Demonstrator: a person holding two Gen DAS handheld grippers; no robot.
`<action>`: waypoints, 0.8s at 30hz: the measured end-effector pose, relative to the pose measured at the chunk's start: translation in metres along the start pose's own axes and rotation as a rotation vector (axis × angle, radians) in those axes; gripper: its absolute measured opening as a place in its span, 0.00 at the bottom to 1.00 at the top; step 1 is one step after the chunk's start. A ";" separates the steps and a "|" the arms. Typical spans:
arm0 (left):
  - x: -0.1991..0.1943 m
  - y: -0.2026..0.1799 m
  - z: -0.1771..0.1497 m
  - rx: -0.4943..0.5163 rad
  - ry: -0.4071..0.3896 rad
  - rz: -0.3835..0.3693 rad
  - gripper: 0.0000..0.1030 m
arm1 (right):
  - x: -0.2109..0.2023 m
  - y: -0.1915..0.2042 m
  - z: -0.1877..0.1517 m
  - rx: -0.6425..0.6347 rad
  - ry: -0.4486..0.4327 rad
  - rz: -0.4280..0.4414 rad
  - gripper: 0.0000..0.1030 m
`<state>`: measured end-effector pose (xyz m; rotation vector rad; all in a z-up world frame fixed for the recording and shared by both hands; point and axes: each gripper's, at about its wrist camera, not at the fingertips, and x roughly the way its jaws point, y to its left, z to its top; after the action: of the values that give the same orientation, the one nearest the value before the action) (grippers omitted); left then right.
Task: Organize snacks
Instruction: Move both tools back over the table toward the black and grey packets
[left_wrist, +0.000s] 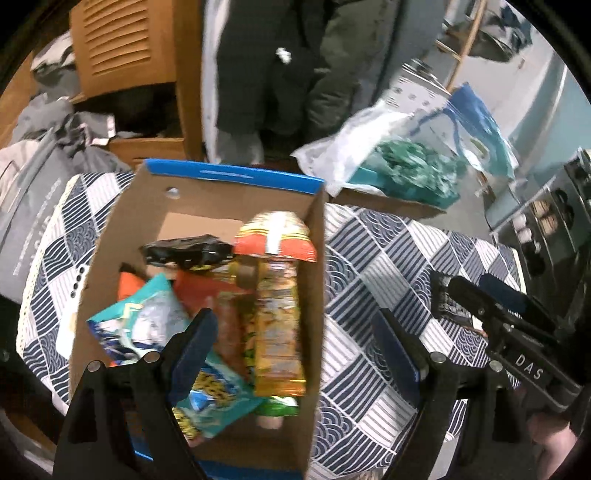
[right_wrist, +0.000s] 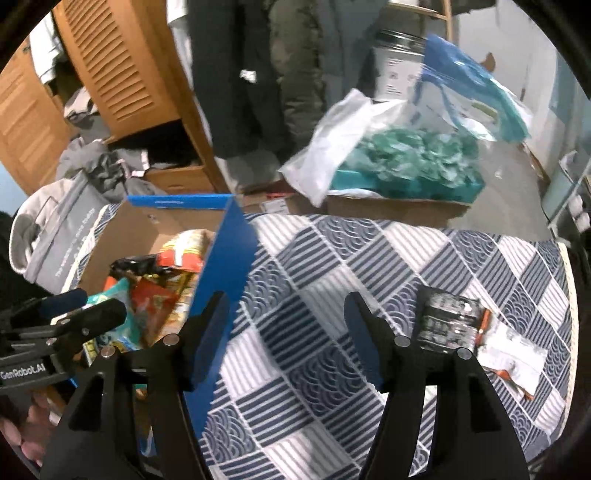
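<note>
Your cardboard box (left_wrist: 229, 206) sits on the quilt-covered bench (left_wrist: 388, 266) and holds a heap of snack packs: a long yellow-orange pack (left_wrist: 279, 325) lying along its right wall, a black pack (left_wrist: 184, 253) toward the far side, a teal-and-white bag (left_wrist: 144, 325) at the left, and a blue bag (left_wrist: 218, 402) nearest you. Your left tongs (left_wrist: 295, 354) are spread wide and empty over the box, with one finger above the snacks and the other outside the right wall. Your right tongs (right_wrist: 288, 332) are also spread and hold nothing above bare quilt. A dark snack packet (right_wrist: 448, 321) lies on the bench at about 2 o'clock from the right tongs, just beside the right finger, with a white wrapper (right_wrist: 513, 354) touching its far side. The box stands at 10 o'clock from them.
</note>
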<state>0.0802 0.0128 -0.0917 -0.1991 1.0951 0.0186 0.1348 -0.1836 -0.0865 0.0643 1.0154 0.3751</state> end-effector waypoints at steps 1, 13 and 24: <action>0.001 -0.008 0.000 0.016 0.003 -0.003 0.85 | -0.002 -0.005 -0.001 0.007 -0.002 -0.004 0.63; 0.008 -0.074 -0.006 0.146 0.014 -0.047 0.85 | -0.027 -0.062 -0.013 0.082 -0.029 -0.036 0.68; 0.022 -0.129 -0.017 0.273 0.026 -0.084 0.85 | -0.038 -0.114 -0.023 0.091 -0.009 -0.089 0.72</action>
<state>0.0901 -0.1189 -0.0993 -0.0001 1.1017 -0.2078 0.1294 -0.3057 -0.0929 0.1023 1.0226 0.2472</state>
